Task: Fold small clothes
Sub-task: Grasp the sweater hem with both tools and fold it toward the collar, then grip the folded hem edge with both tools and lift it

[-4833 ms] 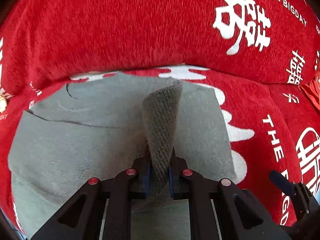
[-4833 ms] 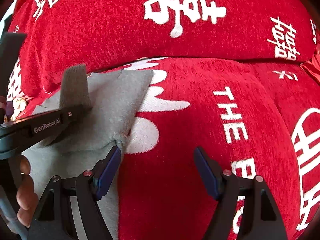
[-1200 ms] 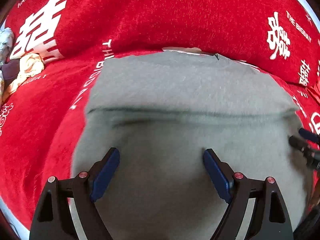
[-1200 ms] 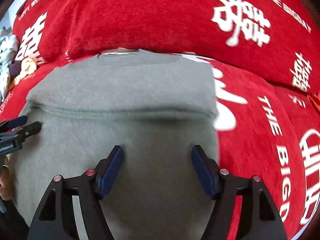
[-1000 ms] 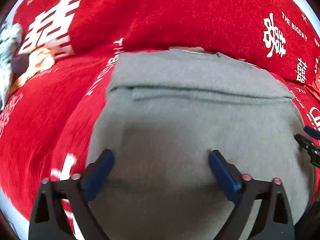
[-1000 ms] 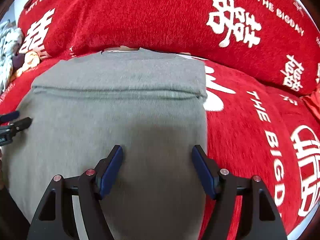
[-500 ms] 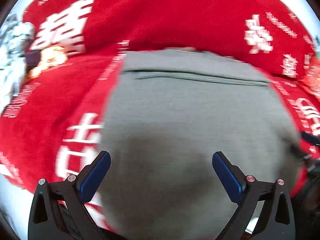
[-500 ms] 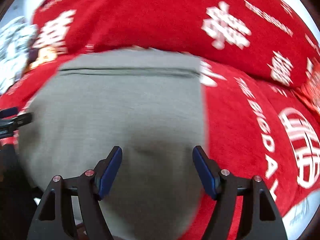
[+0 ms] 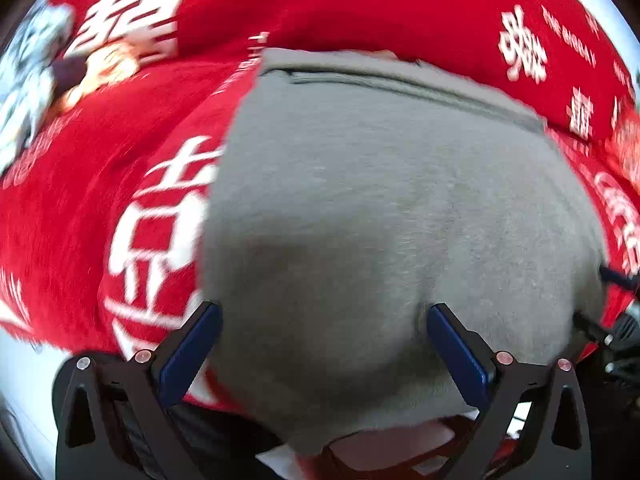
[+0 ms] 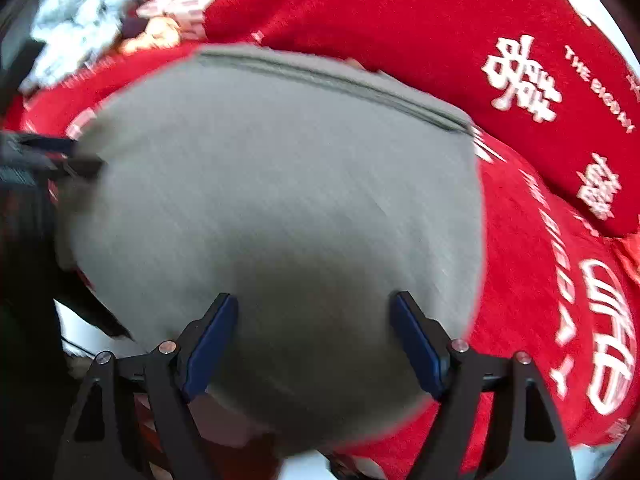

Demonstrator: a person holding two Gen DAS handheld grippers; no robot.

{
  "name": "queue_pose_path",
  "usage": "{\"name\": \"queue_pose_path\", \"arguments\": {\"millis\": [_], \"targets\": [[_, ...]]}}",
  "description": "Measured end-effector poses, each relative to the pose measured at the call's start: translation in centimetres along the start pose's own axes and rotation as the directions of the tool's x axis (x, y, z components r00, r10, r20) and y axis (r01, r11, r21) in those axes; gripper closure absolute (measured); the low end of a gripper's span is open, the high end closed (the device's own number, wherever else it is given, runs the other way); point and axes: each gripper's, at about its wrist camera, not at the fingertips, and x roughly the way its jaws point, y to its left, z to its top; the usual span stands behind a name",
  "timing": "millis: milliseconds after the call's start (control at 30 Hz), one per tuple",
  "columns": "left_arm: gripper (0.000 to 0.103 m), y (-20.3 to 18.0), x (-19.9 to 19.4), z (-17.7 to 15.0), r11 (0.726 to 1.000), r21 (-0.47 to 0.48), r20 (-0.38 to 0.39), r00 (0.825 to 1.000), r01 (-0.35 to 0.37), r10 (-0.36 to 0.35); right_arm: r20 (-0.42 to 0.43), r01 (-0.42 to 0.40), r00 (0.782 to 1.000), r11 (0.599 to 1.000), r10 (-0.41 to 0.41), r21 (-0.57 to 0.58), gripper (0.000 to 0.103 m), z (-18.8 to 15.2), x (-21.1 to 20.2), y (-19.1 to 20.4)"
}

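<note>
1. Two grippers hang over the near edge of the red cover [image 9: 80, 200]: the left gripper [image 9: 320, 344] and right gripper [image 10: 314, 340] both have jaws spread wide, holding nothing.
2. Between and beyond both lies the grey garment [image 9: 380, 200], folded flat on the cover, its near end at the front edge.
3. Its far folded hem reaches the red cushion [image 10: 400, 20] at the back edge.
4. Crumpled clothes [image 9: 28, 76] sit at the far left corner.
</note>
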Motion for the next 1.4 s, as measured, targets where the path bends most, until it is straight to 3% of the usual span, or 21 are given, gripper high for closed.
{"name": "queue_pose_path", "arguments": {"millis": [200,333,433,567,700,833,967,1033,1167,1400], "targets": [[0.000,3.6,-0.5,-1.8,0.984,-0.171,0.000,0.998,0.054,-0.055,-0.014,0.021,1.000,0.974,-0.018,0.226,0.021,-2.2,-2.0,-3.1],[0.005,4.0,1.0,-2.8,0.969,-0.204,-0.027,0.988,0.141,-0.149,-0.018,-0.001,1.000,0.929,0.009,0.369,0.021,-3.9,-1.5,-5.1],[0.005,3.6,1.3,-2.6,0.972,-0.204,0.006,0.993,0.119,-0.120,0.017,-0.017,1.000,0.907,0.011,0.420,0.021,-4.3,-1.2,-5.7],[0.005,2.5,1.0,-2.8,0.980,-0.152,0.004,0.992,0.127,-0.127,0.065,-0.050,0.997,0.927,0.028,0.371,0.032,-4.2,-1.3,-4.2],[0.005,0.4,1.5,-3.2,0.995,-0.064,-0.026,0.996,0.082,-0.083,0.072,-0.088,0.995,0.929,0.067,0.358,0.033,-4.3,-1.1,-3.8],[0.005,0.7,1.4,-3.1,0.992,-0.083,-0.020,0.996,0.090,-0.092,0.092,-0.141,0.989,0.908,0.113,0.395,0.033,-4.7,-1.0,-4.6],[0.020,1.3,0.7,-3.3,0.991,-0.101,0.018,0.996,0.091,-0.089,0.086,-0.138,0.990,0.909,0.114,0.393,0.033,-4.7,-1.0,-4.4],[0.020,1.7,0.5,-3.5,0.987,-0.116,0.033,0.994,0.110,-0.106,0.090,-0.153,0.988,0.906,0.128,0.395,0.034,-4.8,-1.0,-4.6],[0.020,1.9,0.4,-3.6,0.988,-0.113,0.037,0.994,0.108,-0.104,0.097,-0.162,0.986,0.918,0.135,0.363,0.047,-4.5,-0.9,-3.9],[0.053,2.8,-0.2,-3.4,0.980,-0.156,0.068,0.991,0.122,-0.113,0.111,-0.164,0.985,0.922,0.132,0.352,0.049,-4.7,-0.7,-3.4]]}}
